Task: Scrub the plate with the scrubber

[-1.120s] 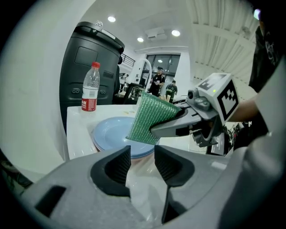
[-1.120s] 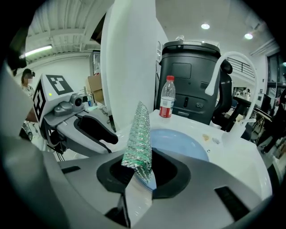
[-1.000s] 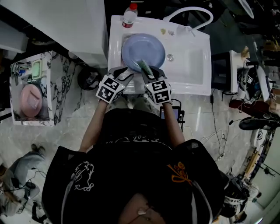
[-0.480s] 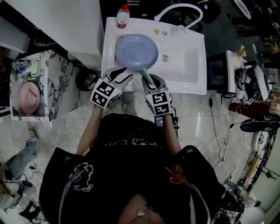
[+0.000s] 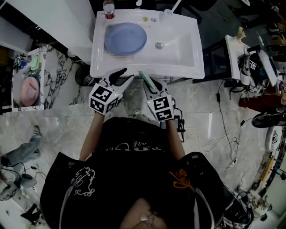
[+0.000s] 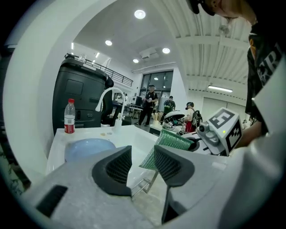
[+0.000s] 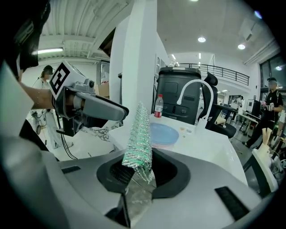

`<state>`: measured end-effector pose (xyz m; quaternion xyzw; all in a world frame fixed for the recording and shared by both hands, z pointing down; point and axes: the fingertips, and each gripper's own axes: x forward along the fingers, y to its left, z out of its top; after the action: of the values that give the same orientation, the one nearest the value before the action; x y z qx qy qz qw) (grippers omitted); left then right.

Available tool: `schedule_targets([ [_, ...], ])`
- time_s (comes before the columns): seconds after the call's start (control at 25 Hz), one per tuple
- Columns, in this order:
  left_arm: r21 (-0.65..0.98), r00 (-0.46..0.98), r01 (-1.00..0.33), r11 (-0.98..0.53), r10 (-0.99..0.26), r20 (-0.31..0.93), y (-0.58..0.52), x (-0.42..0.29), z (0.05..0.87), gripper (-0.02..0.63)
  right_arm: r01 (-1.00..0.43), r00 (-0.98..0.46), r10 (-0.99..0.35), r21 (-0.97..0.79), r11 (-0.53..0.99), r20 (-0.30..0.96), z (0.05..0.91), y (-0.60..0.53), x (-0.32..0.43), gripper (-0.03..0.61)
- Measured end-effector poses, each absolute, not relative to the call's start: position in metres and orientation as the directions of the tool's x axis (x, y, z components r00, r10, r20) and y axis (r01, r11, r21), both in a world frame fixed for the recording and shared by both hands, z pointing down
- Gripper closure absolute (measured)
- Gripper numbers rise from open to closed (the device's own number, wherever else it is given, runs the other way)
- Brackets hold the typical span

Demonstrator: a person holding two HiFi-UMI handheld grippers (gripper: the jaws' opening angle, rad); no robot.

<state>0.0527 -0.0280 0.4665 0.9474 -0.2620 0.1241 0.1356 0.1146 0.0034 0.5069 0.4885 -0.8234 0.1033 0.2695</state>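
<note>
Right hand-held gripper [image 7: 138, 171] clamps scrubber [image 7: 139, 136] | plate [image 5: 125, 39] on white sink [image 5: 181, 49] — marble floor [image 5: 223, 120]

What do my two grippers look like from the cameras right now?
The left gripper and right gripper match: pale grey moulded bodies, tongs lined with dark ribbed pads, and a cube of black-and-white square markers on each. The person wears a black top printed in white and orange.

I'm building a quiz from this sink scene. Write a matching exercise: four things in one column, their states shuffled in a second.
1 plate
2 scrubber
3 bottle
4 left gripper

A open, empty
B standing behind the plate
C flat on the sink
D clamped in the right gripper

Pairs: 1-C, 2-D, 3-B, 4-A
</note>
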Motion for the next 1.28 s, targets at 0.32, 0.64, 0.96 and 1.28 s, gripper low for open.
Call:
schedule_targets([
  [0.32,0.180,0.810,-0.557,-0.811,-0.482,0.333,0.047,0.064,0.467,0.446,-0.844,-0.428,-0.741,0.066,0.533,0.518,0.508,0.068,0.120,0.491],
  [0.64,0.153,0.807,-0.555,-0.818,-0.486,0.335,0.072,0.062,0.459,0.446,-0.834,-0.442,-0.744,0.077,0.547,0.501,0.500,0.091,0.113,0.491],
  [0.96,0.136,0.823,-0.524,-0.841,-0.458,0.336,0.090,0.031,0.457,0.449,-0.841,-0.430,-0.752,0.082,0.535,0.499,0.495,0.103,0.079,0.490],
  [1.28,0.156,0.842,-0.496,-0.854,-0.430,0.325,0.115,-0.032,0.454,0.449,-0.862,-0.399,-0.763,0.074,0.501,0.509,0.494,0.129,0.019,0.491],
])
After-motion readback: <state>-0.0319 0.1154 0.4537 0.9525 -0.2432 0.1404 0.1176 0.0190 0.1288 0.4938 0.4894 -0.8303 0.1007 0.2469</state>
